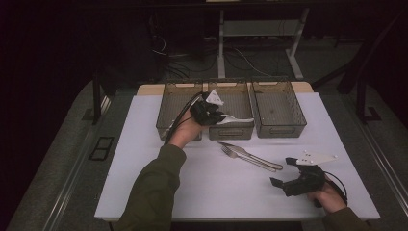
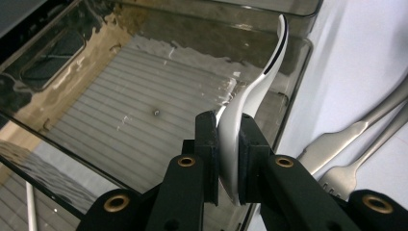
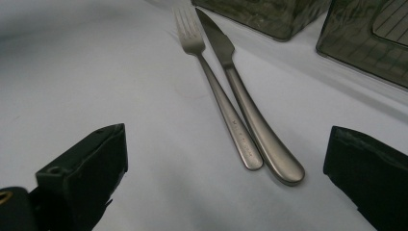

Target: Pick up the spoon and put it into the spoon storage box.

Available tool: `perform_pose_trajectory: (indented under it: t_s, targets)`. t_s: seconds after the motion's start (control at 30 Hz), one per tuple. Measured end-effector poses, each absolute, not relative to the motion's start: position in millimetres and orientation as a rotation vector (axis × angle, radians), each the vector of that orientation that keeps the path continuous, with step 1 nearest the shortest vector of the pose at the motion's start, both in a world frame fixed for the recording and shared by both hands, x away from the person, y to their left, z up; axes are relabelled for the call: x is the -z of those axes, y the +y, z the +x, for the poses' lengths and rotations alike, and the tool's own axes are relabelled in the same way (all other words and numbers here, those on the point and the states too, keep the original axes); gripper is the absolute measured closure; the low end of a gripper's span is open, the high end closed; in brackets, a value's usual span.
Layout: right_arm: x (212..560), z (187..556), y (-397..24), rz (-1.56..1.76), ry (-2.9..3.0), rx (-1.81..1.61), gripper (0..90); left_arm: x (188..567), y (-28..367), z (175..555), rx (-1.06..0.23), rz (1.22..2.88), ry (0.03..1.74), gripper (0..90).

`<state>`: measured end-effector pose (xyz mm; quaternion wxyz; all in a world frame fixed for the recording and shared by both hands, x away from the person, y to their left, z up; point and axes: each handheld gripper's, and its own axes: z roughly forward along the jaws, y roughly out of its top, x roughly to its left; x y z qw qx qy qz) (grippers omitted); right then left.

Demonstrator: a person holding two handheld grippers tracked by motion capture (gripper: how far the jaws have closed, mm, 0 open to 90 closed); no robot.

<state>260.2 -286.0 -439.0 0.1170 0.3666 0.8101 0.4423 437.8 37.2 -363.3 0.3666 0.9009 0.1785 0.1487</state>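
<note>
White tabletop (image 1: 159, 159) w/ three smoky see-through plastic bins in a row at the far edge. Left gripper (image 1: 215, 115) is held over the front of the middle bin (image 1: 231, 132), its jaws pinched tight on a white spoon (image 1: 235, 119). In the left gripper view the spoon (image 2: 240, 115) stands on edge between the two black pads, handle curving up and away over the bin's ribbed floor. Left bin (image 1: 166, 108) sits just beside the middle one; right bin (image 1: 279, 130) is on the other side.

Nearer the person, approx. mid-table, a metal fork (image 1: 240, 156) and metal knife (image 1: 257, 158) lie side by side, touching along the handles, angled toward the right-hand corner. In the right gripper view fork (image 3: 216, 96) is left of knife (image 3: 250, 115), tines and blade pointing away, toward the bins.

Right gripper (image 1: 286, 172) rests low by the front right of the table, jaws spread wide w/ nothing between them, aimed at the handle ends of the fork and knife, near but apart from them. Green sleeve on the left forearm (image 1: 154, 187).
</note>
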Motion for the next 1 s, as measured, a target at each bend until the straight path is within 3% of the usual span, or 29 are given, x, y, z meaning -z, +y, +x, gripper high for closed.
perform_pose_trajectory:
  t_s: [0.27, 0.63, 1.0]
  targets:
    - [439, 260, -286, 1.073, 2.371, -1.293, 1.6, 369, 36, 440, -0.364, 2.344, 0.481, 78.3]
    - [439, 259, -286, 1.07, 2.373, -1.289, 1.6, 363, 32, 436, -0.354, 2.278, 0.489, 56.5]
    - [439, 259, -286, 1.071, 2.377, -1.283, 1.6, 350, 41, 420, -0.243, 2.111, 0.489, 42.6]
